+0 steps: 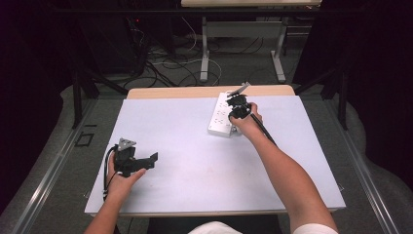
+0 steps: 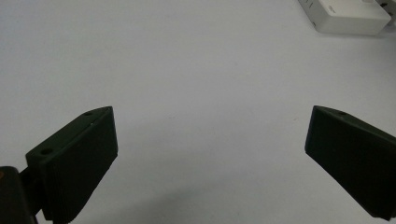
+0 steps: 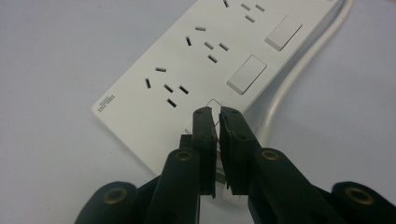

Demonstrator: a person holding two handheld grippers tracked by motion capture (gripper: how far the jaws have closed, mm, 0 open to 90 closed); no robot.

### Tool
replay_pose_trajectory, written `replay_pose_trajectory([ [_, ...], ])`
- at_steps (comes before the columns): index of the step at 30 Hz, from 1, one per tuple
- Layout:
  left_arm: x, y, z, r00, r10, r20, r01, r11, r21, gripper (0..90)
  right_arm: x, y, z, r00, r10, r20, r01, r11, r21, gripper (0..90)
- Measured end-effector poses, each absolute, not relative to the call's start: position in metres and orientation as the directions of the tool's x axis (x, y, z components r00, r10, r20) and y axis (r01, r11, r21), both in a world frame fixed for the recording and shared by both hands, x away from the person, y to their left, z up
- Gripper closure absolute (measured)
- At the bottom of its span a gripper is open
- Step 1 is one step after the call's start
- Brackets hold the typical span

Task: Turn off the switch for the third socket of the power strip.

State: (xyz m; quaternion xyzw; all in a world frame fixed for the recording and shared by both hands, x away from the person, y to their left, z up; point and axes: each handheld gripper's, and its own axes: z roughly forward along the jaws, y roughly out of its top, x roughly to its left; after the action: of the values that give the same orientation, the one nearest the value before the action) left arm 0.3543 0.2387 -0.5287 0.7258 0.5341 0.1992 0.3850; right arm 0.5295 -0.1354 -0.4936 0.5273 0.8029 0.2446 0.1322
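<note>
Flat white plastic power strip, rectangular switches

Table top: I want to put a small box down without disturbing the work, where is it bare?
Bare: the middle of the table between left gripper and power strip, and the near right corner. Crowded: the far side, where right gripper meets the strip.

Black jaws w/ brass screws, prob. white sleeves.

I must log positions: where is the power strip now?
In the high view the power strip lies at the table's far edge, right of centre, under the right gripper.
</note>
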Motion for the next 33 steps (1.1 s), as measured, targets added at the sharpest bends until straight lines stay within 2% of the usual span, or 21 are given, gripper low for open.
replay_pose_trajectory([
  [7, 0.354, 0.239, -0.529, 0.351, 0.928, -0.123, 0.622, -0.133, 0.772, 2.3, 0.533, -0.135, -0.501, -0.399, 0.915, 0.056, 0.789, 0.311, 0.53, 89.5],
  [11, 0.355, 0.238, -0.529, 0.351, 0.929, -0.122, 0.622, -0.134, 0.771, 2.3, 0.533, -0.133, -0.503, -0.396, 0.914, 0.087, 0.798, 0.296, 0.524, 89.3],
  [27, 0.355, 0.238, -0.53, 0.353, 0.928, -0.123, 0.625, -0.135, 0.769, 2.3, 0.535, -0.124, -0.513, -0.407, 0.909, 0.089, 0.799, 0.307, 0.517, 86.6],
  [30, 0.355, 0.238, -0.53, 0.353, 0.928, -0.123, 0.622, -0.135, 0.771, 2.5, 0.535, -0.124, -0.51, -0.428, 0.902, 0.049, 0.798, 0.352, 0.488, 86.3],
  [31, 0.355, 0.238, -0.53, 0.353, 0.928, -0.123, 0.622, -0.135, 0.771, 2.5, 0.535, -0.124, -0.513, -0.437, 0.897, 0.06, 0.782, 0.347, 0.517, 86.2],
  [33, 0.355, 0.238, -0.53, 0.353, 0.928, -0.122, 0.621, -0.134, 0.772, 2.5, 0.535, -0.122, -0.513, -0.421, 0.905, 0.059, 0.79, 0.334, 0.515, 86.0],
])
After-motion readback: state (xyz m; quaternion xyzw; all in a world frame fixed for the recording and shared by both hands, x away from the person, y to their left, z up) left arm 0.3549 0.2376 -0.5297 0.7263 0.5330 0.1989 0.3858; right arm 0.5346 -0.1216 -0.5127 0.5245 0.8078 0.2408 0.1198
